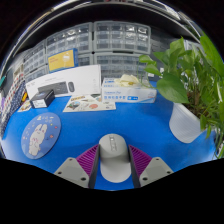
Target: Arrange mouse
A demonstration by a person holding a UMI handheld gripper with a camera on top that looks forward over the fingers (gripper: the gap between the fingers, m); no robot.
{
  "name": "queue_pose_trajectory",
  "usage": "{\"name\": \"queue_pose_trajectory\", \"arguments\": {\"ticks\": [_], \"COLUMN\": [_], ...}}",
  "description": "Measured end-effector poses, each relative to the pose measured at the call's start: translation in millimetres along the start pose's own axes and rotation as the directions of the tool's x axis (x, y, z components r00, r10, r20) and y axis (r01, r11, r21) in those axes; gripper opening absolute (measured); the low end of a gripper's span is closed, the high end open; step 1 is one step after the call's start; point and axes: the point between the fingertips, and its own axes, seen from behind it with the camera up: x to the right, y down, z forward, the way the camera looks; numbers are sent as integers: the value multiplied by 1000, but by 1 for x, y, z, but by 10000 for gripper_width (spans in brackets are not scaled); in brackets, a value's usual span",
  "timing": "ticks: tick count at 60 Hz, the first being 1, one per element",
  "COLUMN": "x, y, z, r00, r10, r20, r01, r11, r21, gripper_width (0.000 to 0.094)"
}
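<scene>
Grey mouse (pixel 115 158) held between the two fingers of the gripper (pixel 115 163), purple pads (pixel 90 158) pressed against both its sides, rounded back toward the camera, nose pointing forward over the blue table (pixel 120 118). Gripper closed narrowly around the mouse, gripping it; cannot tell whether the mouse rests on the table or hangs just above it.

Ahead and to the left, on the blue surface, a round pale blue mat (pixel 41 134) with a light printed figure. Beyond the mouse, near the middle, a flat printed card (pixel 88 102) with coloured pictures. Behind that, a white keyboard box (pixel 64 82) lying lengthwise, with a small black device (pixel 43 98) just beside its left end. To the right of the card, a light blue and white box (pixel 128 93) with printing on its side. Further right, a white pot (pixel 184 122) with a leafy green plant (pixel 190 72) spreading above it. Along the back, rows of clear plastic drawers (pixel 105 45) stacked against the wall, with a yellow and black package (pixel 60 60) propped in front of them.
</scene>
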Motion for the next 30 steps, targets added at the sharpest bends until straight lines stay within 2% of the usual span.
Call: {"name": "queue_pose_trajectory", "arguments": {"ticks": [8, 16, 21, 26, 30], "x": [4, 7, 8, 12, 4], "y": [-4, -4, -7, -33, -69], "z": [7, 10, 10, -4, -22], "r00": [999, 997, 994, 986, 981], "r10": [14, 26, 49, 39, 40], "r20": [-34, -75, -100, -164, -191], "r01": [-15, -30, -59, -49, -39], "r11": [1000, 998, 994, 997, 999], "r21": [-18, -60, -95, -59, 7], "gripper_width": [502, 378, 378, 378, 379]}}
